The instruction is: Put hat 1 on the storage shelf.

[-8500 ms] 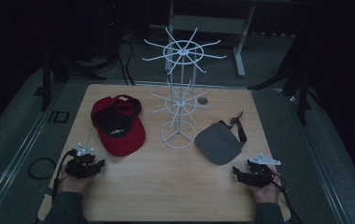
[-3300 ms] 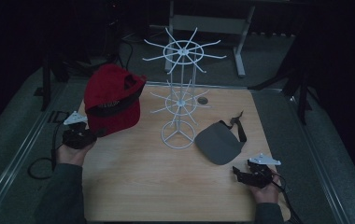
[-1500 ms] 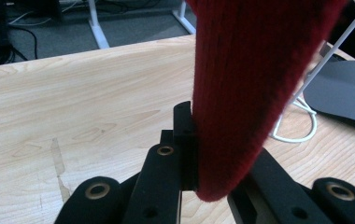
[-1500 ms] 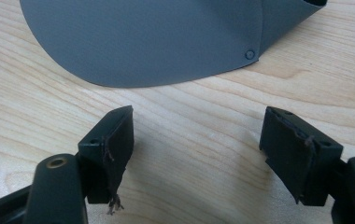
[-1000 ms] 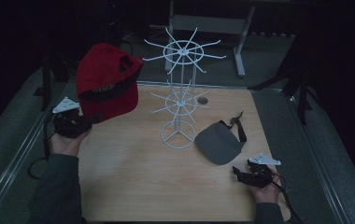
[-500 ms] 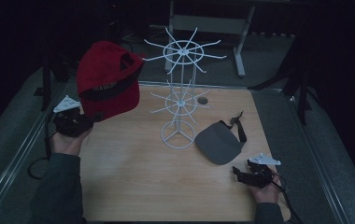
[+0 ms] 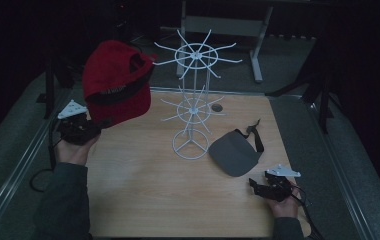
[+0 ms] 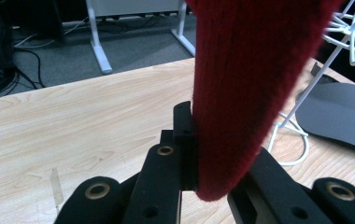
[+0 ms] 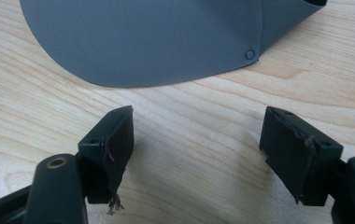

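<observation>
left gripper (image 7: 80, 131): raised at the table's left edge, jaws clamped
right gripper (image 7: 270, 187): low near the front edge, jaws apart

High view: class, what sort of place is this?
Probably a lab or workshop test bench: a pale wooden table on a dark floor, a white wire display rack, and desk legs with loose cables behind.

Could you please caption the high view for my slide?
Left hand-held gripper lifts red cap beside white wire rack.
</observation>
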The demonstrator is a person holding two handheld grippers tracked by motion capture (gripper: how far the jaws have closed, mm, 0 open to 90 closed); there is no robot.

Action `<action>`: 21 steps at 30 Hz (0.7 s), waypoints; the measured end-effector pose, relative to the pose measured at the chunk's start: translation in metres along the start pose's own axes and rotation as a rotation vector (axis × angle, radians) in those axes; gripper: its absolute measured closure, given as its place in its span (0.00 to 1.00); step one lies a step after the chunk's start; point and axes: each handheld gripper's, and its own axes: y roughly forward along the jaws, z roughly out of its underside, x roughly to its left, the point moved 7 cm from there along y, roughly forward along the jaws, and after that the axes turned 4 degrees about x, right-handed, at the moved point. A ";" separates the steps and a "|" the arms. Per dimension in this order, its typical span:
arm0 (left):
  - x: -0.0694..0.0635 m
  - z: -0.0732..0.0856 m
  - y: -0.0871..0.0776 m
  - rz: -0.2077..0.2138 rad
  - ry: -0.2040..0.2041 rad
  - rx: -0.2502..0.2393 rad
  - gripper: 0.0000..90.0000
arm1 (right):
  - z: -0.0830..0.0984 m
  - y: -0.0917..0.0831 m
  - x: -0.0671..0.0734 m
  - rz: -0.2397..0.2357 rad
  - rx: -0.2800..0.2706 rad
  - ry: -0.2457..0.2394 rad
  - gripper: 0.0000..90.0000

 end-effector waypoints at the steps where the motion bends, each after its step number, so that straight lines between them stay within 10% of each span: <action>1: 0.000 0.000 0.000 -0.001 0.001 -0.001 0.95 | 0.000 0.000 0.000 0.000 0.000 0.000 0.29; 21: -0.007 -0.009 -0.005 0.005 0.004 -0.023 0.95 | 0.000 0.000 0.000 0.000 0.001 0.000 0.29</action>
